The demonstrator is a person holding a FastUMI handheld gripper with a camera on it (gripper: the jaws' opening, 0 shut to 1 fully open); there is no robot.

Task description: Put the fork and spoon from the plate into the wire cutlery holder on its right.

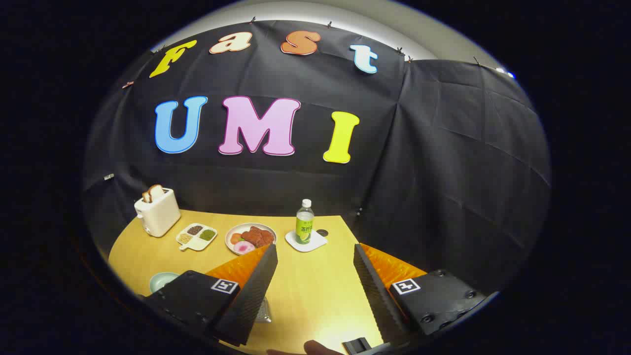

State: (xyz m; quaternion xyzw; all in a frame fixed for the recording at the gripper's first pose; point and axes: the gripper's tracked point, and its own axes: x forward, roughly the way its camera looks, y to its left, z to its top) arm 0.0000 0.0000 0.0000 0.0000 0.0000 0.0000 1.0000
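Note:
My gripper (314, 249) is held above the yellow table (315, 291), open, with nothing between its fingers. Close under the left finger (254, 291), a bit of grey wire or metal (264, 311) pokes out; it may be the cutlery holder, mostly hidden. Left of that finger shows the edge of a pale green plate (161, 281), the rest covered by the gripper body. I cannot make out a fork or spoon.
Beyond the fingers stand a white toaster with bread (157, 212), a divided dish of grains (196, 236), a plate of food (250, 238) and a green bottle (304, 223) on a white coaster. A person's fingertip (318, 348) shows below.

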